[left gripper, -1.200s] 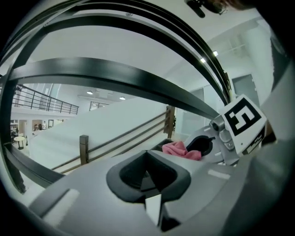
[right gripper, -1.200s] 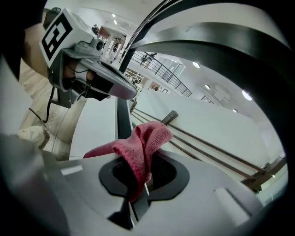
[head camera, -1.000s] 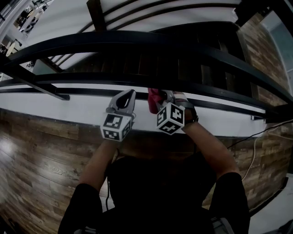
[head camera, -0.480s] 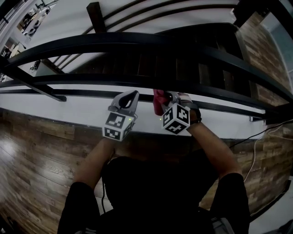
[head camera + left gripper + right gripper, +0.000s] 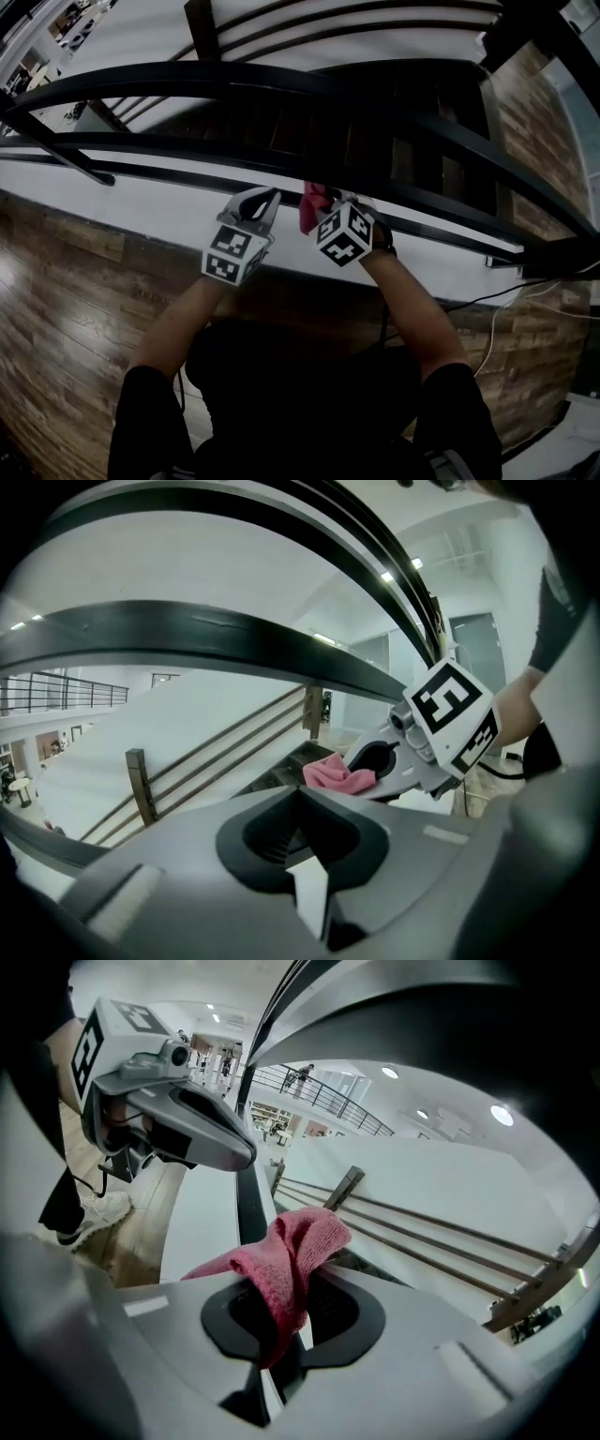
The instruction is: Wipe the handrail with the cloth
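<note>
A black handrail (image 5: 244, 81) curves across the head view, with a thinner black rail (image 5: 169, 157) below it. My right gripper (image 5: 322, 208) is shut on a pink cloth (image 5: 311, 202), held up by the thinner rail; whether it touches is unclear. In the right gripper view the cloth (image 5: 292, 1252) bunches up out of my shut right gripper (image 5: 281, 1330), under the dark handrail (image 5: 441, 1030). My left gripper (image 5: 263, 199) sits just left of the cloth, shut and holding nothing. The left gripper view shows its closed tips (image 5: 302, 799), the handrail (image 5: 216, 635) overhead and the cloth (image 5: 336, 776).
Beyond the rails, dark stairs (image 5: 375, 141) drop away beside a white wall (image 5: 141, 28). A white ledge (image 5: 141, 211) runs under the rails. The wood floor (image 5: 66, 309) lies around the person, with a cable (image 5: 525, 295) at the right.
The right gripper with the cloth shifted a little right along the rail, then back left. The left gripper stayed beside it. The head view has tilted.
</note>
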Action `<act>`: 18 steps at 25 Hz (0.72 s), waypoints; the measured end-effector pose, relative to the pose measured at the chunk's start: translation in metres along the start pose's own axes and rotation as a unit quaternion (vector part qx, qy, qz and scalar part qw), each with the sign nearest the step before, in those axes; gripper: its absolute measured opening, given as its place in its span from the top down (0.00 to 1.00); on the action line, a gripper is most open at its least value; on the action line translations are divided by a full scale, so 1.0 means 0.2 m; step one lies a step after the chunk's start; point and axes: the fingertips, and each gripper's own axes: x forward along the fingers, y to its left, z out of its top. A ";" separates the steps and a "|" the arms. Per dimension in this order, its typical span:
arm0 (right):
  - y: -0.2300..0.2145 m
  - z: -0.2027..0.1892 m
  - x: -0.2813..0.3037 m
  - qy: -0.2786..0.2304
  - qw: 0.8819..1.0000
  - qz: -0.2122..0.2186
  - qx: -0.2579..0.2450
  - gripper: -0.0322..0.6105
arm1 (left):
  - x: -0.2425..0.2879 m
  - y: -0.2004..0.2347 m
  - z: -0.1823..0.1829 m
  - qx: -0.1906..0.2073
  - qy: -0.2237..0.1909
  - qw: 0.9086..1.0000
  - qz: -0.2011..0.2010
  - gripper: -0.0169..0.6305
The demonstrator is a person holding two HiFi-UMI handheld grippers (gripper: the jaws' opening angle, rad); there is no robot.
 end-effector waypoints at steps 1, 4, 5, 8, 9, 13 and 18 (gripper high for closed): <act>0.00 -0.02 -0.01 -0.001 1.000 0.002 -0.005 0.88 | 0.01 -0.03 0.01 0.007 0.001 1.000 -0.001 0.98; -0.03 -0.09 -0.04 -0.008 0.999 0.002 -0.035 0.88 | 0.06 -0.14 0.08 0.045 0.004 0.999 0.002 0.98; -0.06 -0.12 -0.06 -0.011 0.999 0.002 -0.040 0.88 | 0.08 -0.17 0.09 0.051 0.005 0.999 0.005 0.98; -0.09 -0.23 -0.11 -0.019 1.000 0.002 -0.017 0.88 | 0.12 -0.23 0.06 0.022 0.028 0.999 0.019 0.98; -0.10 -0.26 -0.12 -0.021 1.000 0.001 -0.006 0.88 | 0.13 -0.25 0.03 0.012 0.041 0.999 0.023 0.98; -0.15 -0.37 -0.17 -0.040 0.999 -0.005 0.023 0.88 | 0.19 -0.44 -0.04 0.051 0.084 0.995 0.003 0.98; -0.17 -0.46 -0.22 -0.052 0.998 -0.003 0.041 0.88 | 0.29 -0.59 -0.05 0.068 0.102 0.992 -0.016 0.98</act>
